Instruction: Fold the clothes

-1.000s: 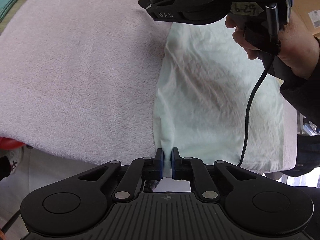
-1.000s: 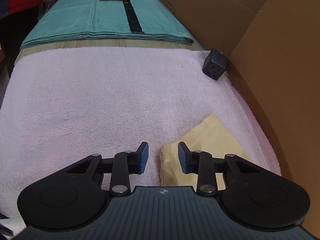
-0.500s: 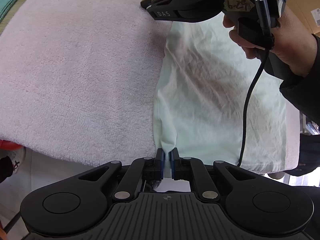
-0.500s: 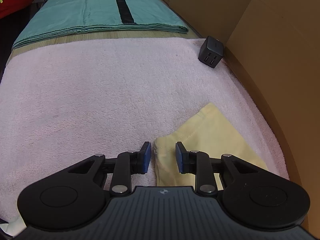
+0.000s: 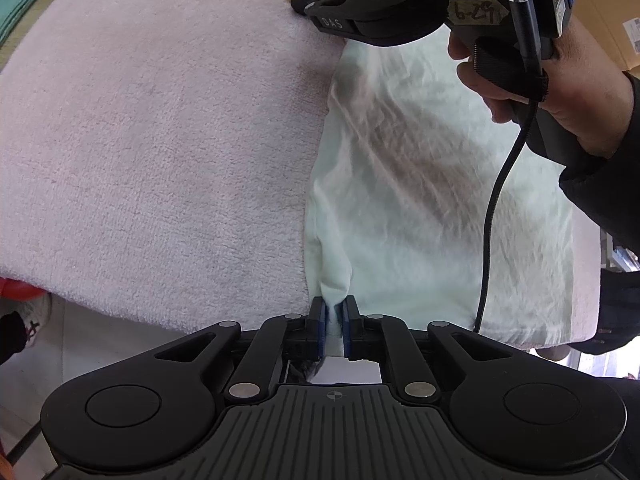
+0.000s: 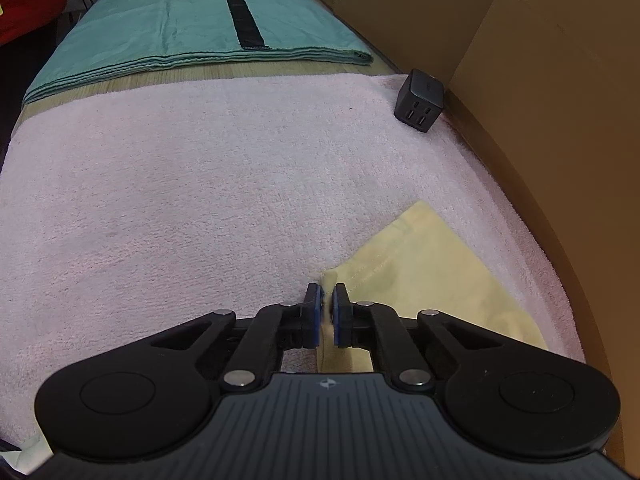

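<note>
Right gripper (image 6: pixel 327 303) just clamped shut on pale yellow garment (image 6: pixel 432 276) corner between pads, left gripper (image 5: pixel 334 317) already pinching near corner, so probably ready to lift and fold.

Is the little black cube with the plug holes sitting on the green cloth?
No, the small black cube charger sits on the fluffy pink towel, near the cardboard wall; the folded green cloth lies farther back.

Left gripper (image 5: pixel 334 320), right gripper (image 6: pixel 327 312): jaws clamped
</note>
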The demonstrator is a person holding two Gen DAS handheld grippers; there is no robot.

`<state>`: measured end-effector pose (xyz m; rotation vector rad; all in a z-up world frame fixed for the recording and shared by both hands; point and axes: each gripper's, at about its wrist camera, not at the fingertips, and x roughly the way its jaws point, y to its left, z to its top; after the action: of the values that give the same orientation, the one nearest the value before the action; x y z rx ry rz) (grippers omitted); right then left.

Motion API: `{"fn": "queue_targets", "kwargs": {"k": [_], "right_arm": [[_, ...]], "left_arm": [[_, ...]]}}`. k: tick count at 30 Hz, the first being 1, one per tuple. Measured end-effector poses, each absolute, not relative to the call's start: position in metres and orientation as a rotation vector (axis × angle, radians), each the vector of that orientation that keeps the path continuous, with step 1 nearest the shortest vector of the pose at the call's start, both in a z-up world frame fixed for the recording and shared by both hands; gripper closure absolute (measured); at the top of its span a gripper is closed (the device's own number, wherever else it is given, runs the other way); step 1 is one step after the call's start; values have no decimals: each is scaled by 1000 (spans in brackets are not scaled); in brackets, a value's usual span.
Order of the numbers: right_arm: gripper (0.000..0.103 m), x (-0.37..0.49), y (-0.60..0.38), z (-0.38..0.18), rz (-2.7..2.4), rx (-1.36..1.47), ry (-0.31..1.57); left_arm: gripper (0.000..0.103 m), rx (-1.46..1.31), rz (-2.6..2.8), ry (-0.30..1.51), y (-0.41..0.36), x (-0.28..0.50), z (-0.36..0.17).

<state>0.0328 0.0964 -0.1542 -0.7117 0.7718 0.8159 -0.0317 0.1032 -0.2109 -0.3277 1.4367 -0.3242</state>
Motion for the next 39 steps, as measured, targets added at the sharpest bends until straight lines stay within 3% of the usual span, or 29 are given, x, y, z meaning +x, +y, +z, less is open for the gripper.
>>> {"fn": "queue_targets", "kwargs": {"k": [11,25,39], "right_arm": [[99,45,77,-145,753,-568,799],[99,47,-11,-117,517,-251,740],[96,34,-97,-137,271,-11,829]], "left_arm": [[103,-336,-313,1442,102,-30,-212],[103,-253,-329,1375,88,-27,-184],[103,-49,-563,1382,14,-18,-164]]}}
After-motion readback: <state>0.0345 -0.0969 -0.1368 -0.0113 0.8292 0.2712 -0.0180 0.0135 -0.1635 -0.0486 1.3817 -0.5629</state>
